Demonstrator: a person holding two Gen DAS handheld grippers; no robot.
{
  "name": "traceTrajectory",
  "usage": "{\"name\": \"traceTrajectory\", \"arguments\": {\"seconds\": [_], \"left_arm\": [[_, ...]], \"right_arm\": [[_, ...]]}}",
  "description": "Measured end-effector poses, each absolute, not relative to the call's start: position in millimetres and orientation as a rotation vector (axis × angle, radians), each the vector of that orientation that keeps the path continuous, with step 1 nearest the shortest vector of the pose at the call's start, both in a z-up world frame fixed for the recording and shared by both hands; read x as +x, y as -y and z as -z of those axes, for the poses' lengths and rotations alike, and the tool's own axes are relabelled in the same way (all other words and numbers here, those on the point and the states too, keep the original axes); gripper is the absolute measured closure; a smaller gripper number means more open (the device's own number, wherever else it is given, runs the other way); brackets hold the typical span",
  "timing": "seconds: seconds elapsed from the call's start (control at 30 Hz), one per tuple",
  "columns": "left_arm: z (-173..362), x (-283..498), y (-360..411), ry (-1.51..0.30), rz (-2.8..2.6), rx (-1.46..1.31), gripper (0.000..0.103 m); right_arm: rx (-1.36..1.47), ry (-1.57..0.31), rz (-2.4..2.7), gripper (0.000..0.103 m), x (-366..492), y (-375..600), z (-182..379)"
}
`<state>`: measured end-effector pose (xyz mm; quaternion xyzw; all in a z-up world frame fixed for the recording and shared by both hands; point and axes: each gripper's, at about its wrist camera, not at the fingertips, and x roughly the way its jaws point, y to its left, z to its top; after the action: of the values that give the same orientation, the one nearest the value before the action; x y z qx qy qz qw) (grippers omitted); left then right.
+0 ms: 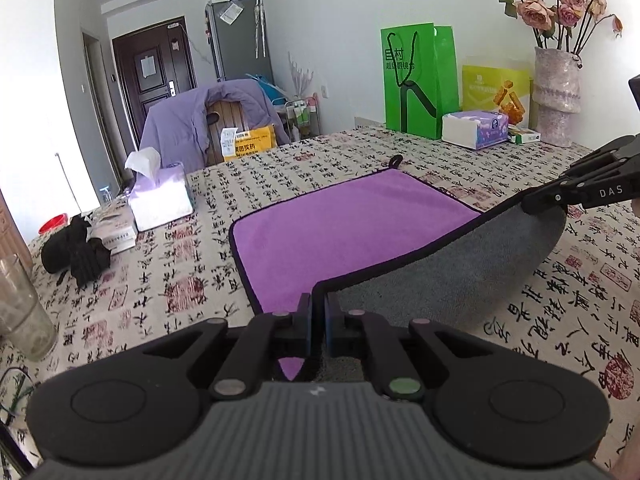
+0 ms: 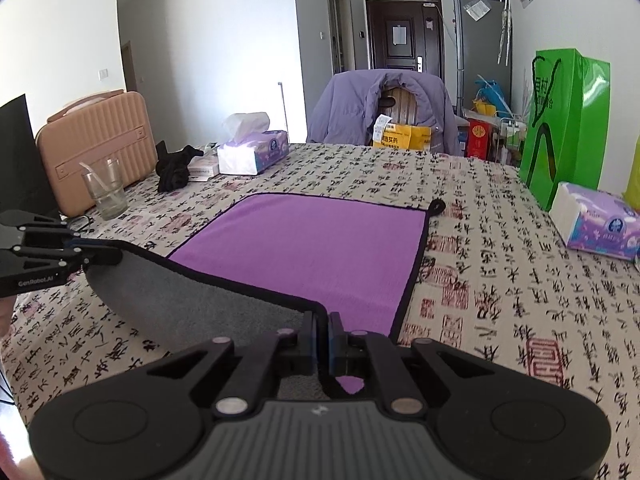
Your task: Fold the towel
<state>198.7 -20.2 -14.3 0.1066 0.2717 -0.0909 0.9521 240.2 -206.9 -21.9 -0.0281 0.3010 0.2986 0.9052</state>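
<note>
Left wrist view is taken first: the left gripper [image 1: 318, 316] is seen pressed together on the near corner of the towel [image 1: 352, 224], with the black hem pinched between its fingers and a sliver of purple and grey cloth visible behind them. Ahead of this tool the purple face is spread flat on the patterned tablecloth [image 1: 160, 280], while to its right the near edge is lifted so that the grey underside is shown, sagging in a curve. Further right, the right gripper [image 1: 532, 202] is seen clamped on the other near corner, raised off the table. In the right wrist view the same hold is confirmed: the left gripper [image 2: 90, 256] is closed on the far-left corner, the grey underside hangs between the two tools, and the right gripper [image 2: 323, 334] is pinched on the hem just in front of its camera. Beyond its fingers the flat part of the towel [image 2: 312, 256] reaches to a far corner with a small hanging loop [image 2: 438, 205]. The first fold is judged to be under way, with the near edge raised but not yet laid over. The next move is judged to call for both corners to be carried forward together, level and taut, and lowered onto the far corners.
</note>
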Motion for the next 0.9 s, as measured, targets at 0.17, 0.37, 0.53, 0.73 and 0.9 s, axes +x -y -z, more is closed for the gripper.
{"name": "traceTrajectory", "arguments": {"seconds": [0.17,0.37,0.53,0.73,0.9], "left_arm": [[11,205,20,-0.541,0.184,0.235,0.097],[6,212,19,-0.528,0.184,0.255,0.097],[4,220,19,-0.522,0.185,0.268,0.097],[0,232,17,-0.513,0.187,0.285,0.097],[0,242,16,-0.511,0.187,0.299,0.097]], "right_arm": [[-0.07,-0.614,-0.611,0.098,247,205,17],[-0.089,-0.606,-0.607,0.098,256,202,12],[-0.101,-0.601,-0.605,0.098,264,199,9],[-0.115,-0.596,-0.602,0.098,274,197,6],[-0.123,-0.594,-0.599,0.098,284,195,5]]}}
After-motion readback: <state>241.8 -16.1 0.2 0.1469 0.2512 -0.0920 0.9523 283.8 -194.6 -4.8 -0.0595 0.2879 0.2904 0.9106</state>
